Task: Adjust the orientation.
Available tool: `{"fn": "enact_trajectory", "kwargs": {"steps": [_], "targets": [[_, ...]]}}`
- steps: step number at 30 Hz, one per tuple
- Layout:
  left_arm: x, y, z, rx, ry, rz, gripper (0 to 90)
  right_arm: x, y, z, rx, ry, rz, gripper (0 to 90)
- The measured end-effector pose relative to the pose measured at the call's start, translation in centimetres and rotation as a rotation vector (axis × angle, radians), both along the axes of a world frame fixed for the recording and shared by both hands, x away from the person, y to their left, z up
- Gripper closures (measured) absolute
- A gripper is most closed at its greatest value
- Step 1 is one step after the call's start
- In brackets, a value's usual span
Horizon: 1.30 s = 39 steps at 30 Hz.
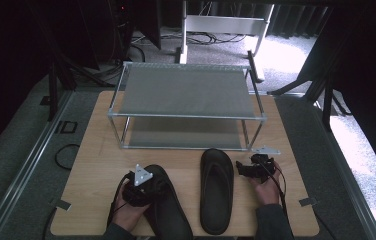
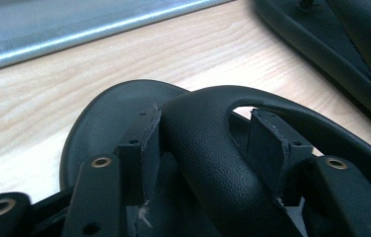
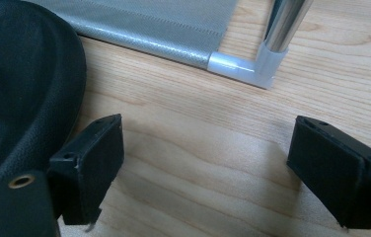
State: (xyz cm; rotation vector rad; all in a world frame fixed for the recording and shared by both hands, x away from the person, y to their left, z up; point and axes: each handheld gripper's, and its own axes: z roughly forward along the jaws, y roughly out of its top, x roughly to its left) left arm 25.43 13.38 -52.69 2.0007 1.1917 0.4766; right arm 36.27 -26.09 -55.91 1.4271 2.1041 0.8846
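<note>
Count on table: two black slippers, the left slipper (image 1: 163, 200) and the right slipper (image 1: 216, 189). One two-tier metal rack (image 1: 186, 106), with two shelves. Two handheld grippers: left gripper (image 1: 140, 187), right gripper (image 1: 257, 167). One wooden table (image 1: 96, 150).

Two black slippers (image 1: 216, 190) lie flat on table.

The high view is dim and dark around the edges, with bright glare on the floor (image 1: 296, 57) at upper right; both gripper views are evenly lit, slightly soft up close
</note>
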Motion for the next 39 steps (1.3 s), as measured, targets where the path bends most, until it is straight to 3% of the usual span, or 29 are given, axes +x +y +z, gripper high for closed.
{"fn": "enact_trajectory", "kwargs": {"steps": [12, 22, 26, 31, 39], "targets": [[2.7, -0.4, 0.4, 0.082, -0.047, -0.066, 58.3, 0.0, 0.0, 0.0, 0.0, 0.0, 0.0, 13.9], [4.2, -0.6, 0.1, 0.059, -0.06, -0.126, 58.3, 0.0, 0.0, 0.0, 0.0, 0.0, 0.0, 13.9], [3.9, -0.3, 0.1, 0.023, -0.056, -0.109, 49.6, 0.0, 0.0, 0.0, 0.0, 0.0, 0.0, 13.9], [3.0, 0.2, 0.0, -0.006, -0.017, -0.095, 41.0, 0.0, 0.0, 0.0, 0.0, 0.0, 0.0, 13.9], [1.6, 0.0, -0.5, 0.034, 0.035, -0.096, 43.3, 0.0, 0.0, 0.0, 0.0, 0.0, 0.0, 13.9]]}}
